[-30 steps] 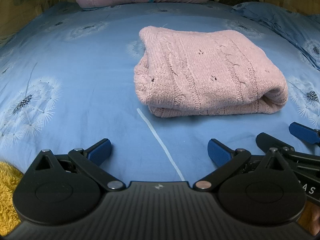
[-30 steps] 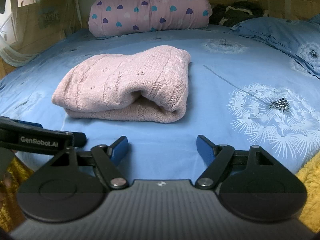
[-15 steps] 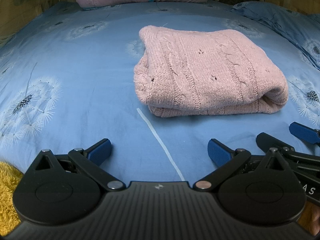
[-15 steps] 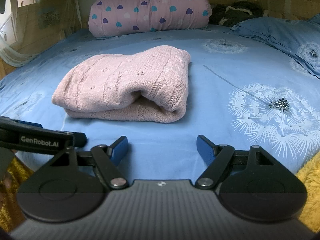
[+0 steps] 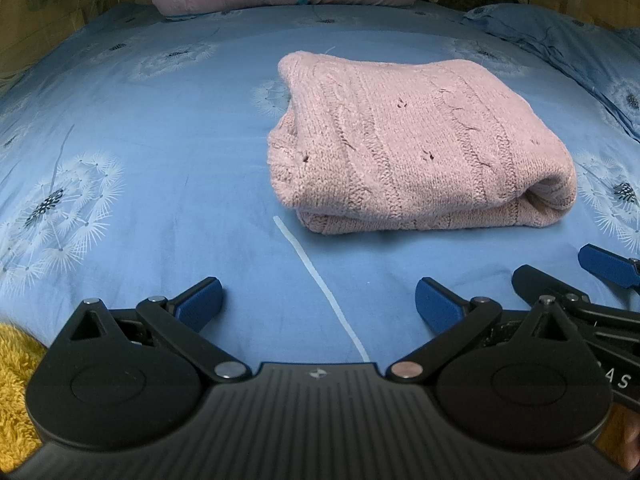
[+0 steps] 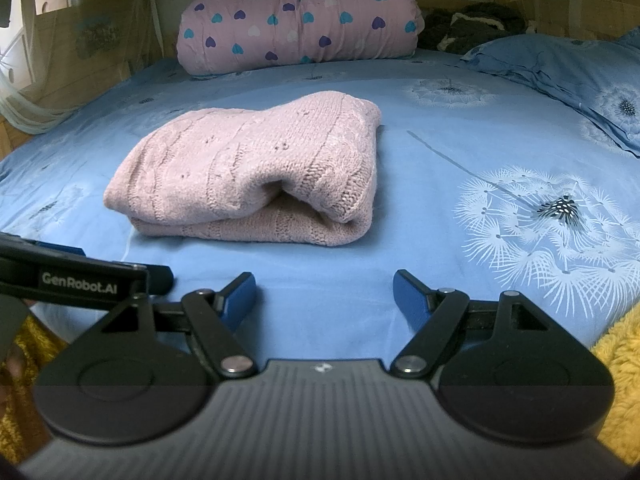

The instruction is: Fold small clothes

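pink knit sweater (image 5: 416, 148) sits folded on the blue bedsheet (image 5: 160, 152), so i hold left gripper (image 5: 319, 296) and right gripper (image 6: 324, 290) released, clear of it.

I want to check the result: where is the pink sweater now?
The pink sweater lies folded on the blue bed sheet, ahead of both open grippers, with the heart-print quilt roll behind it.

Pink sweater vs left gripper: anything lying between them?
Only bare blue sheet with a thin white strip lying on it, running from near the pink sweater toward the left gripper. Shows in the left wrist view.
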`<action>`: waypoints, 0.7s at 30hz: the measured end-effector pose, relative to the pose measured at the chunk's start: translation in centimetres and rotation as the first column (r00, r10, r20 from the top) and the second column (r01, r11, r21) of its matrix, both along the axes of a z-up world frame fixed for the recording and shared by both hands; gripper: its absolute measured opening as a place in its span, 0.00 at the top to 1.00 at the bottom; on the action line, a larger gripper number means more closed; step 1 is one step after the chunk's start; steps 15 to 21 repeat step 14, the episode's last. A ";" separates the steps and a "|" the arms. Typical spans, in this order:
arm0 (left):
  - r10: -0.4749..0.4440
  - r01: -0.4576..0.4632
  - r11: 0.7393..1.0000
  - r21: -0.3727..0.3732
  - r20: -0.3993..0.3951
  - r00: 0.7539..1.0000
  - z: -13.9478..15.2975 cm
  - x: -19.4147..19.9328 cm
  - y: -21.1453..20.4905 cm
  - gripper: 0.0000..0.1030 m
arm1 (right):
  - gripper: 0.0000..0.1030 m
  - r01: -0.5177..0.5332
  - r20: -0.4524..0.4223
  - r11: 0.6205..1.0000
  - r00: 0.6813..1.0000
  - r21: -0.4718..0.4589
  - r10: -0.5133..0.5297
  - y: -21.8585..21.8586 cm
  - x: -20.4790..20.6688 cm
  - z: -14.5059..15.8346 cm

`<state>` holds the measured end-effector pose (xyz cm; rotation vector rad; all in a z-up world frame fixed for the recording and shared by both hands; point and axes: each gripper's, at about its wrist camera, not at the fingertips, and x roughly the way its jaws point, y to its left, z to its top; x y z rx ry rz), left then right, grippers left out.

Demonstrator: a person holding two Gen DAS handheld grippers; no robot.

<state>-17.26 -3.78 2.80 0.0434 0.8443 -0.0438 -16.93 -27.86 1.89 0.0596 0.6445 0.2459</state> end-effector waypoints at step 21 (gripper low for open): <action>-0.003 0.003 1.000 -0.002 0.006 1.000 -0.2 -0.1 0.1 0.00 | 0.25 0.000 0.002 1.000 1.000 -0.001 0.000 0.0 0.0 0.0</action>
